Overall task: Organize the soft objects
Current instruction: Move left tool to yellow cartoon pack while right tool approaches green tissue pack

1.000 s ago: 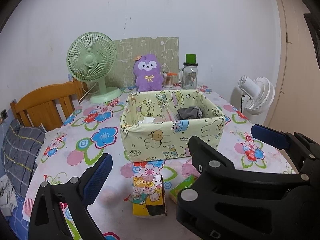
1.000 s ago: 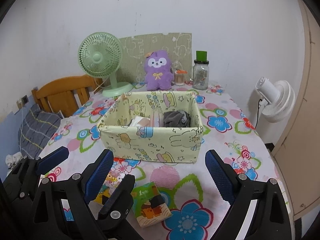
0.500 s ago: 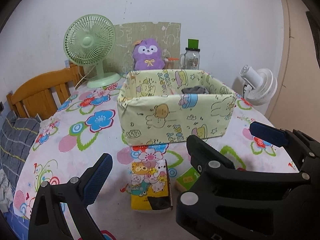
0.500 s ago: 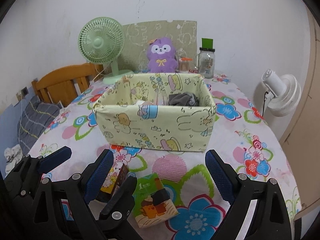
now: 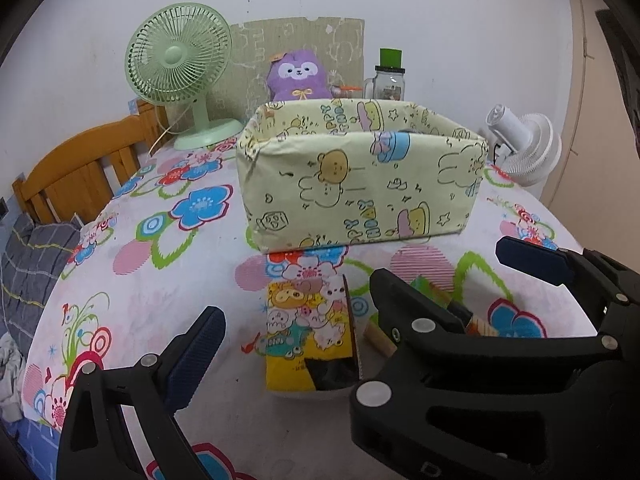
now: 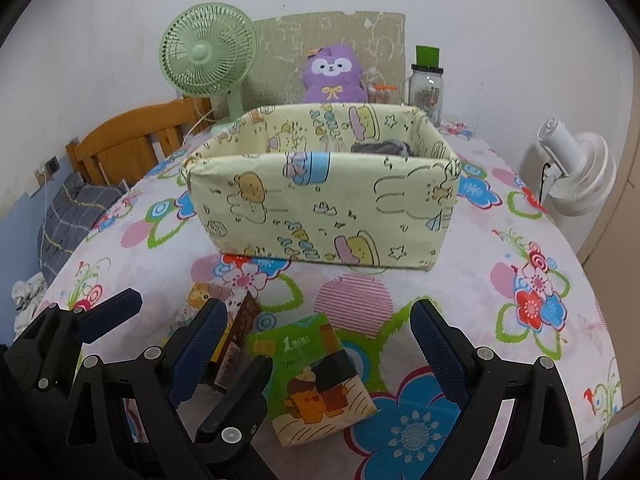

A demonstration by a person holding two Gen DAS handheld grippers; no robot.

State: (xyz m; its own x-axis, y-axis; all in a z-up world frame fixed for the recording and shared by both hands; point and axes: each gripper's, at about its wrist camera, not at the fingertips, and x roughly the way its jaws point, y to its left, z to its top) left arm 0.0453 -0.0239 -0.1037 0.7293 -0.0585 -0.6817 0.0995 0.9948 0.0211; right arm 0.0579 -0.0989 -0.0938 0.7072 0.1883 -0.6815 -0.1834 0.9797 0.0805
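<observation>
A yellow cartoon-print tissue pack (image 5: 308,332) lies on the flowered tablecloth, between the fingers of my open left gripper (image 5: 316,344). A green tissue pack (image 6: 316,376) lies flat beside it, between the fingers of my open right gripper (image 6: 318,340). Neither gripper holds anything. The two grippers stand close side by side, and the right one hides my left gripper's right finger in the left wrist view. Behind the packs stands a pale yellow fabric box (image 6: 320,208) with a grey cloth (image 6: 384,148) inside. A purple plush (image 6: 332,76) sits against the wall.
A green desk fan (image 5: 176,56) and a glass jar with a green lid (image 5: 390,76) stand at the back of the table. A white fan (image 5: 524,148) is off the right edge. A wooden chair (image 5: 80,168) with grey bedding is on the left.
Both grippers have come down toward the table and nearer the two packs. The box now fills more of each view. Both grippers stay open.
</observation>
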